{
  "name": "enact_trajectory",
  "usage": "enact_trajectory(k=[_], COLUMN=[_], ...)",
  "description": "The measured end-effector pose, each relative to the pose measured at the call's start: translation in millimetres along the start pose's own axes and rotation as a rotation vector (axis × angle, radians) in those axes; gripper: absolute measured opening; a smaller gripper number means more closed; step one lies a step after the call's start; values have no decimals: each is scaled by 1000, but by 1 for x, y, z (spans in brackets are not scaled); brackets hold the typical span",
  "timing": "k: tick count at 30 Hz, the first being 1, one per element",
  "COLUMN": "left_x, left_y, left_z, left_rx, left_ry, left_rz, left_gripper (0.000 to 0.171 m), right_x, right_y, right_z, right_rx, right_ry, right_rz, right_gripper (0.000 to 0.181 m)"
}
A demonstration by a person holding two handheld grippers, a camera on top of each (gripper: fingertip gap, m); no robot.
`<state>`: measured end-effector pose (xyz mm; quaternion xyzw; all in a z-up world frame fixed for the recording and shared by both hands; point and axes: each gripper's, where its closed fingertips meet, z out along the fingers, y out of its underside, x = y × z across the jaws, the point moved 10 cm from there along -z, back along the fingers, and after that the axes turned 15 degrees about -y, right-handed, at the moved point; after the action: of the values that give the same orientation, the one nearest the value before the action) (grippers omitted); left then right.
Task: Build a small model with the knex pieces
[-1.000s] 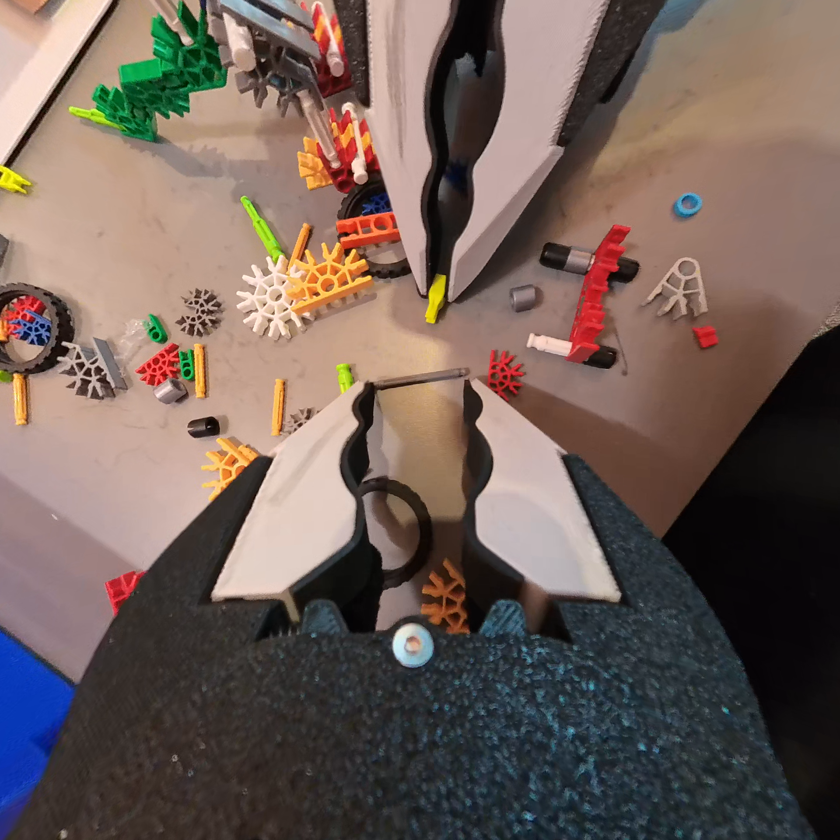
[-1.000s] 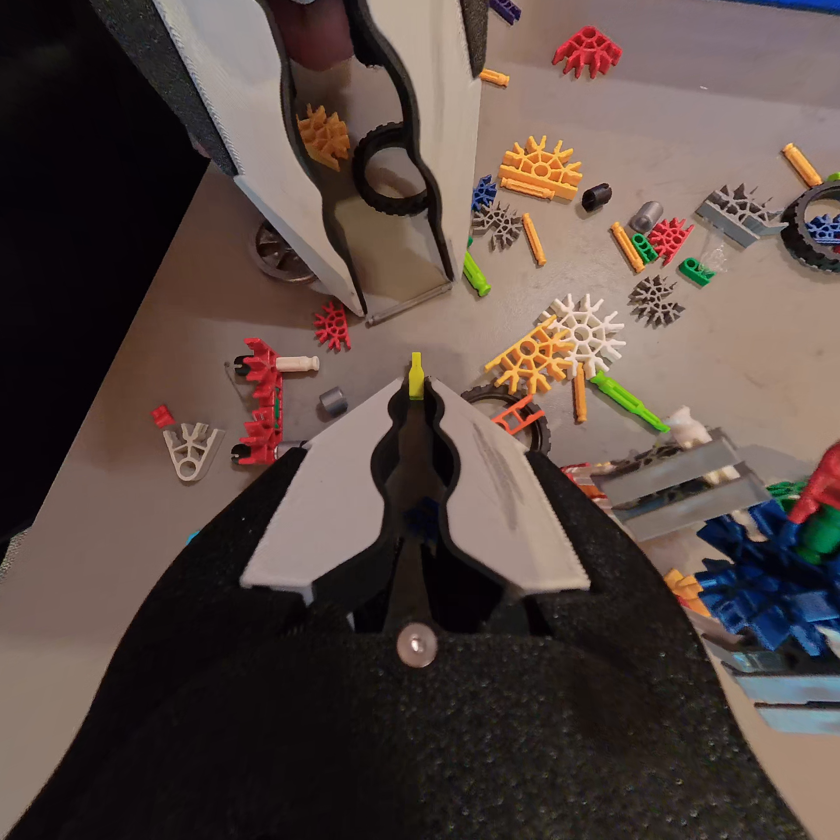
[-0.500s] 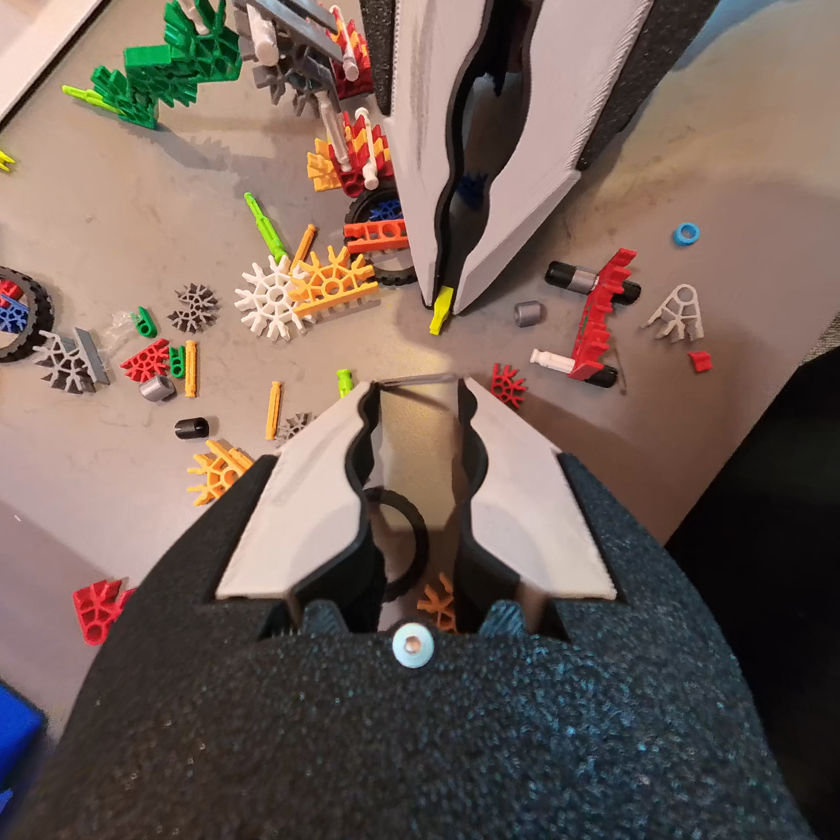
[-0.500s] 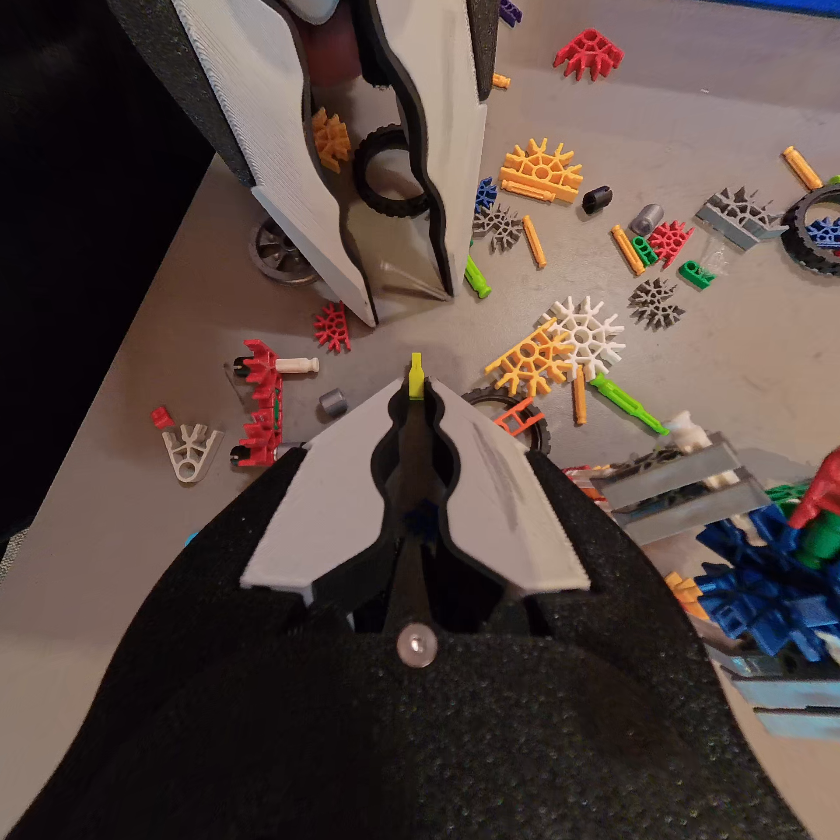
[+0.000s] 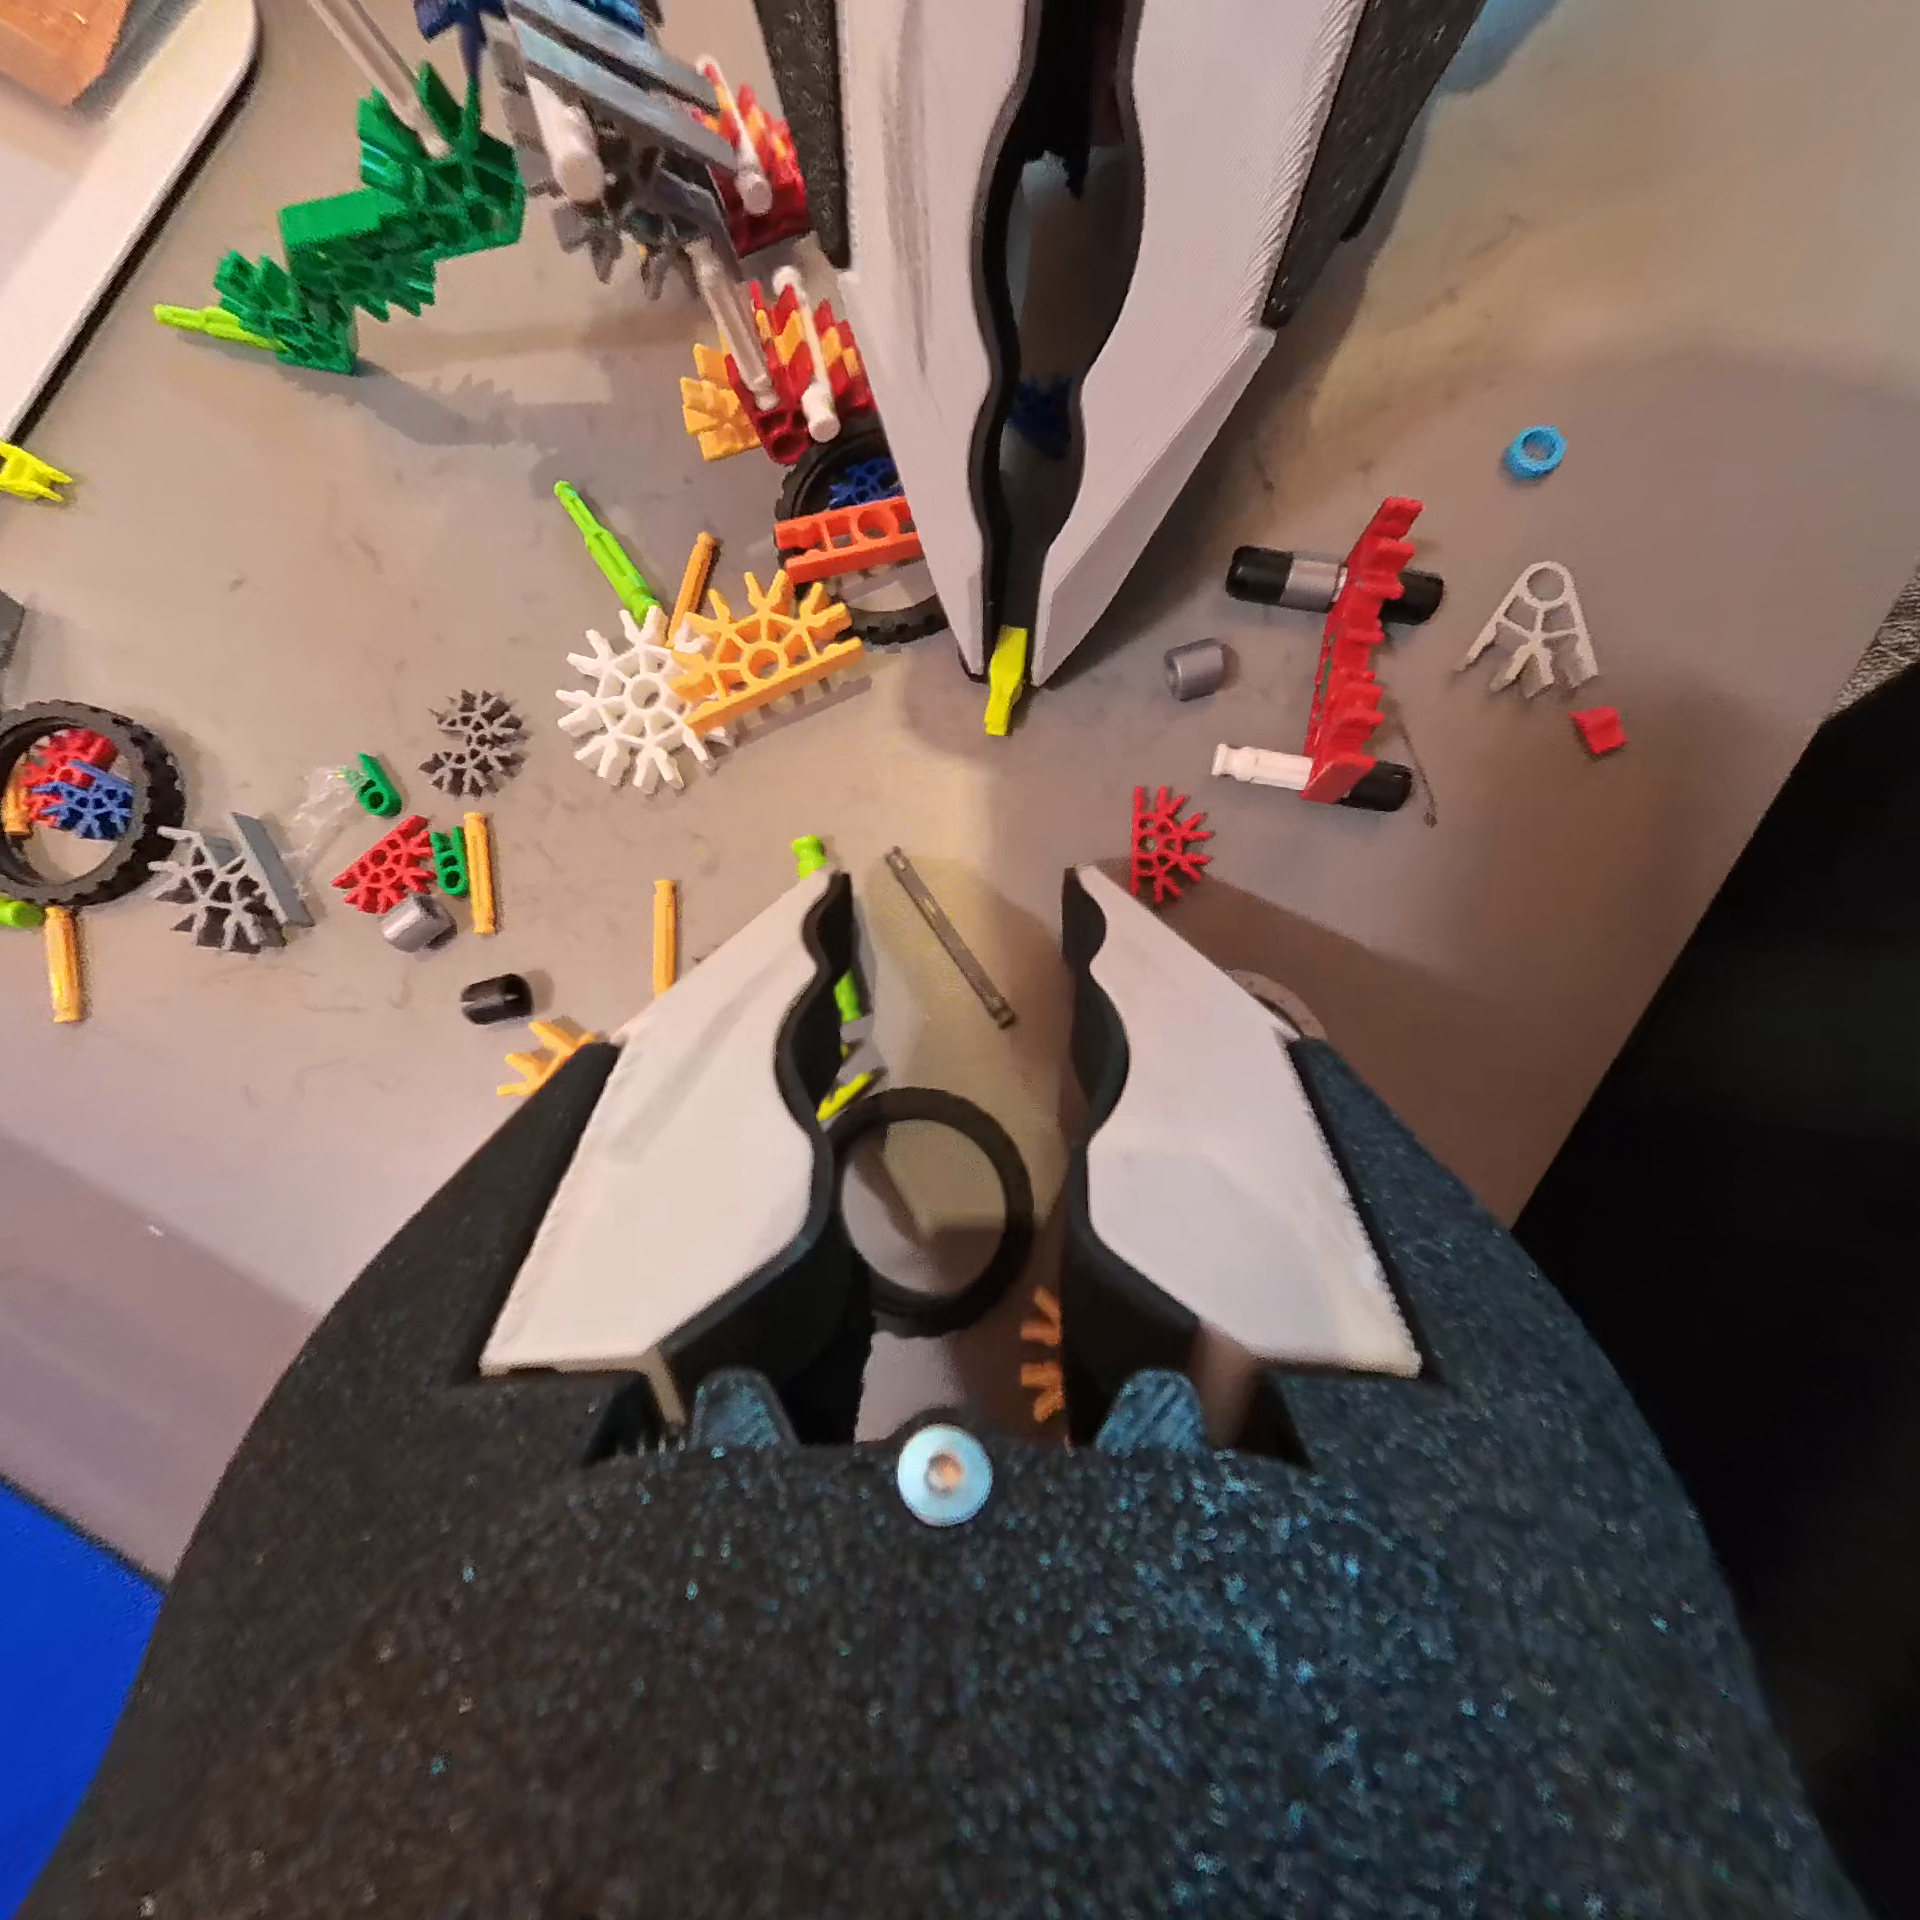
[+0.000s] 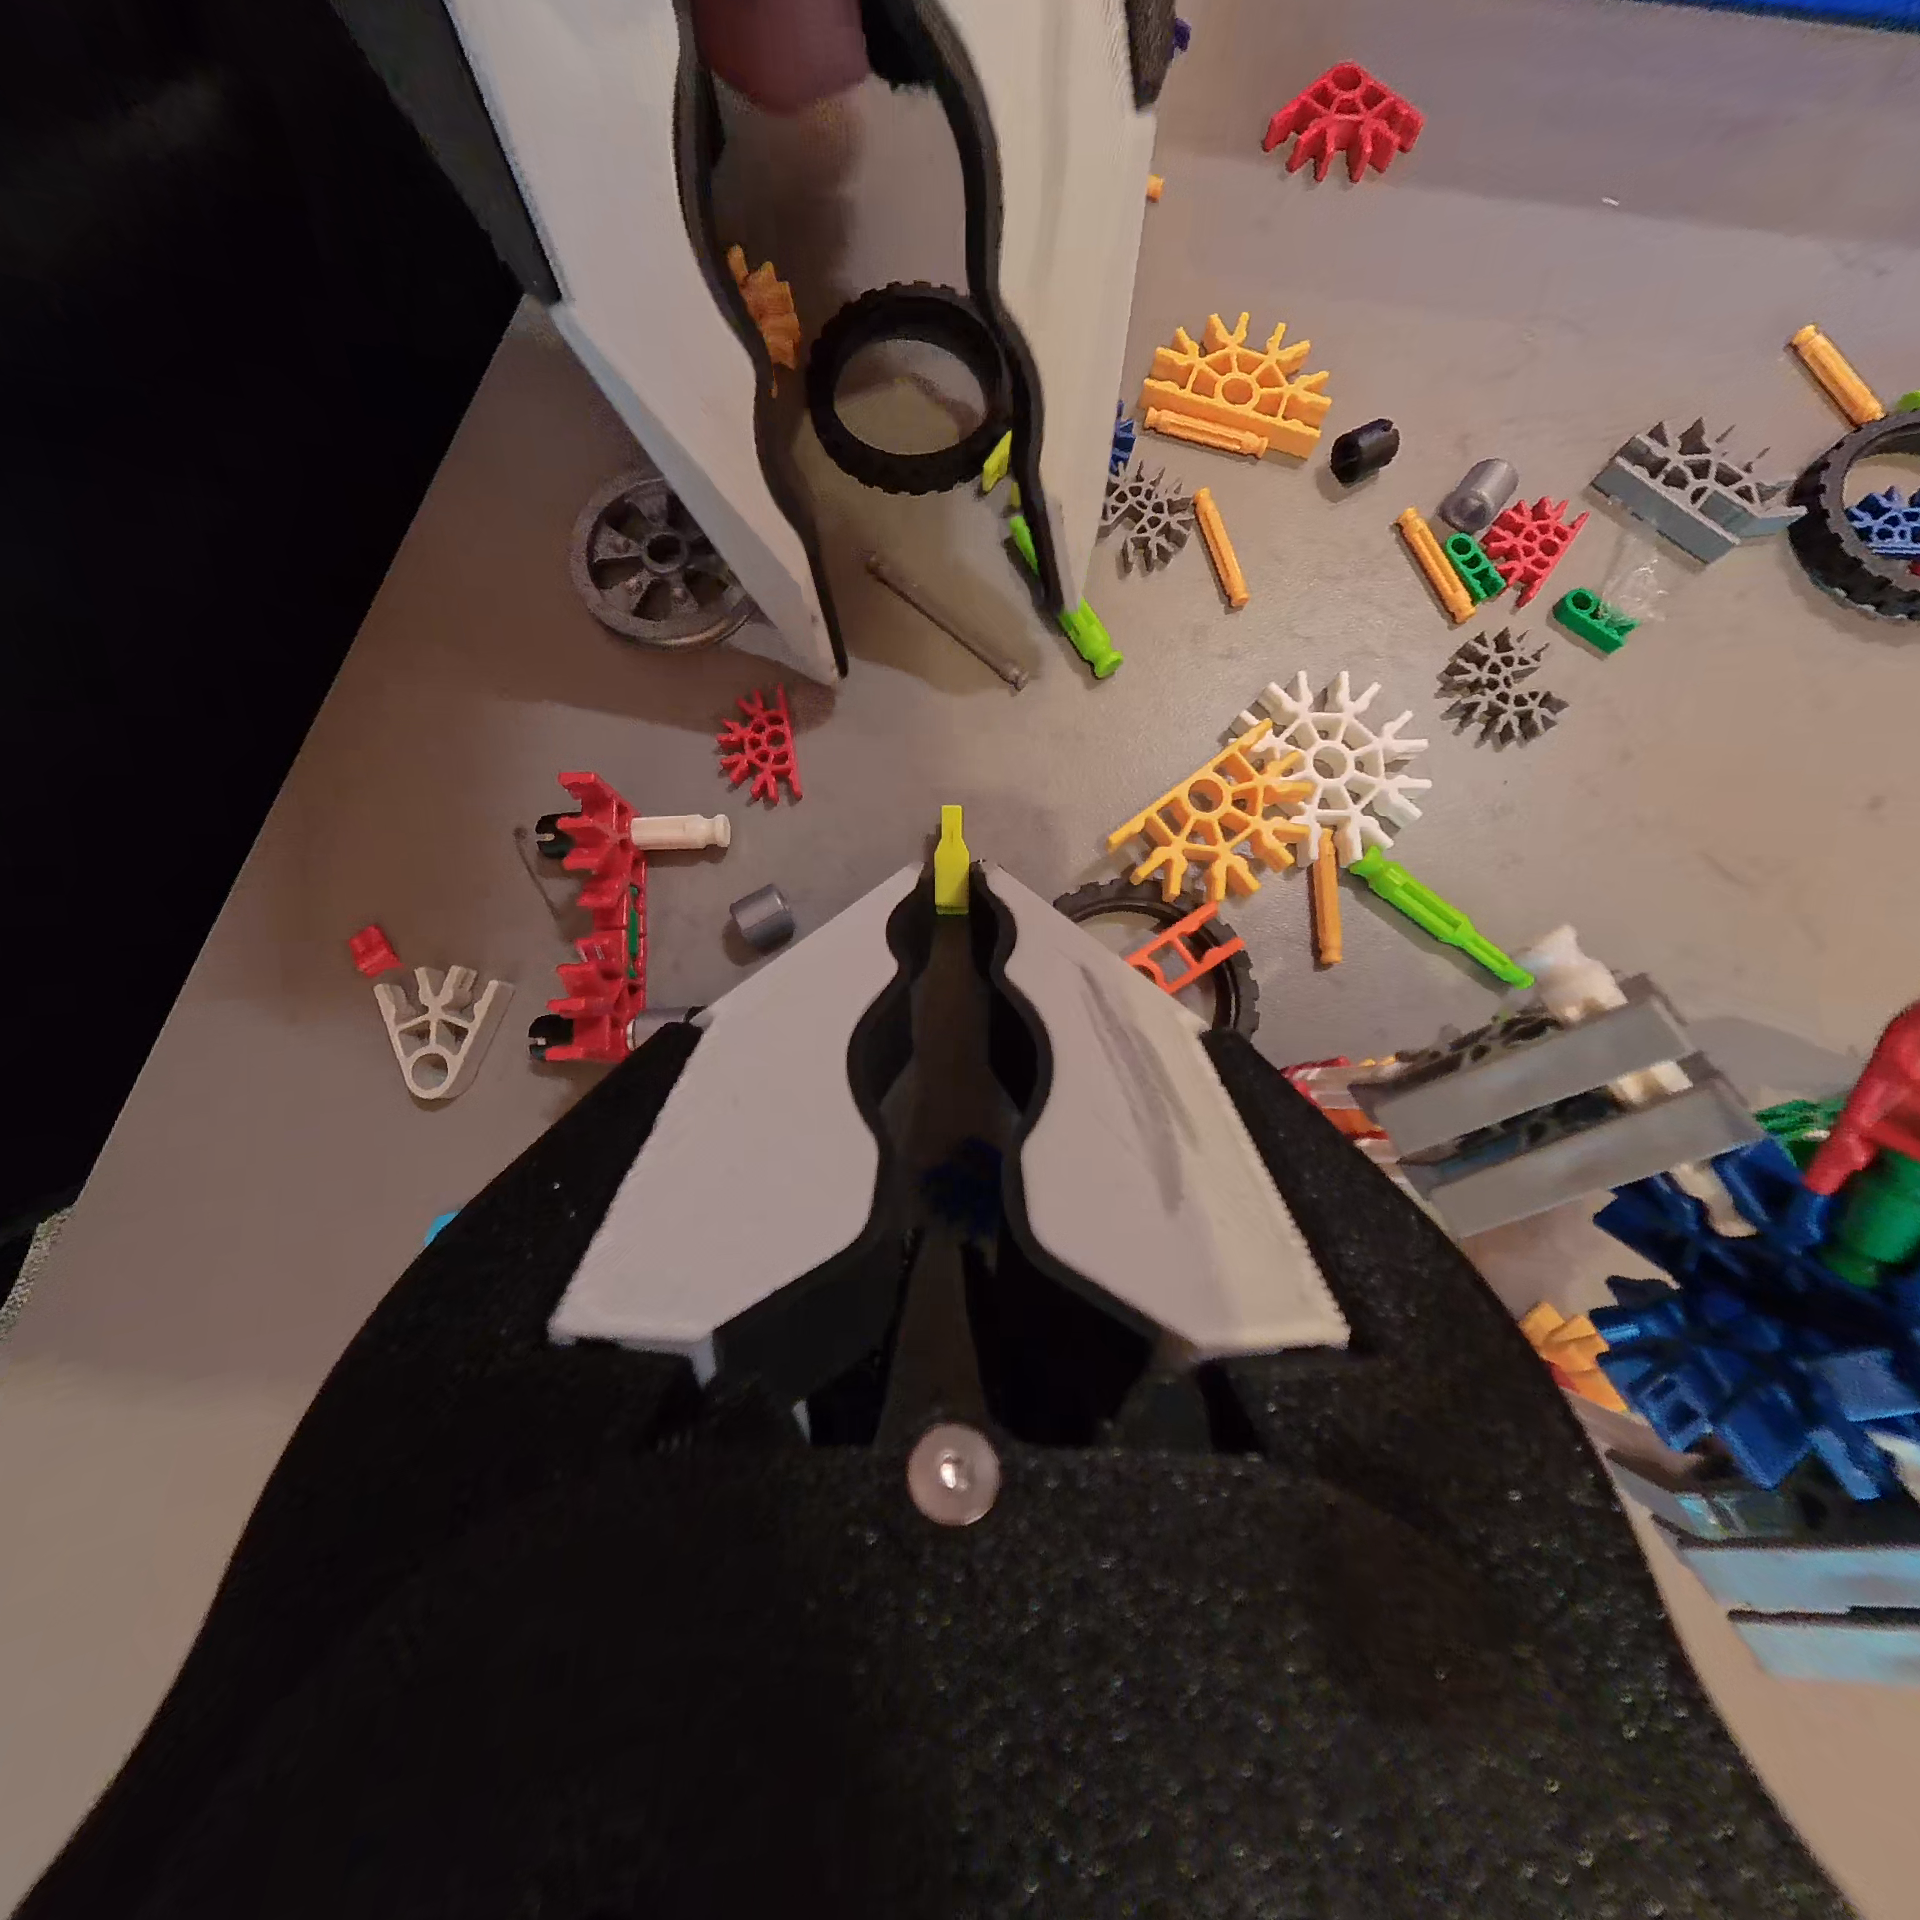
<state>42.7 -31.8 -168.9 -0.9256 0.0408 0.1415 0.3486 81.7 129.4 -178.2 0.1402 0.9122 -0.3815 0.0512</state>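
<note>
The left claw (image 5: 961,894) is spread wide over a thin grey rod (image 5: 948,935) lying loose on the worktop (image 5: 1558,312), near its dark edge. The right claw (image 6: 951,868) is pinched tight on a small yellow-green rod (image 6: 950,854), holding it just above the worktop.

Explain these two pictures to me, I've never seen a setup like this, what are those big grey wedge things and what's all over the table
The grey wedges are the fingers of two hand-held grippers, each carrying a camera that looks forward along them. One picture comes from the left gripper, the other from the right gripper, and each also shows the other gripper farther off. The right gripper is shut on a small yellow-green rod. The left gripper is open and holds nothing; a thin grey rod and a black tyre lie on the grey table between its fingers. Scattered around are plastic construction-toy pieces, such as a white snowflake connector.
</note>
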Motion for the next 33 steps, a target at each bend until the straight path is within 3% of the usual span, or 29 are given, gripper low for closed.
enact_trajectory(k=[11, 24, 33], left_x=[-18, -11, -9], left_y=[5, 0, 4], left_z=[-4, 3, -1], left_rx=[-35, -7, -19], left_ry=[53, 98, 72], left_rz=[198, 219, 227], left_gripper=[33, 33, 18], right_x=[2, 2, 3], right_y=[1, 2, 3], right_z=[0, 0, -1], right_rx=[17, 30, 40], right_ry=[-15, -19, -26], right_rz=[19, 26, 31], right_gripper=[5, 6, 6])
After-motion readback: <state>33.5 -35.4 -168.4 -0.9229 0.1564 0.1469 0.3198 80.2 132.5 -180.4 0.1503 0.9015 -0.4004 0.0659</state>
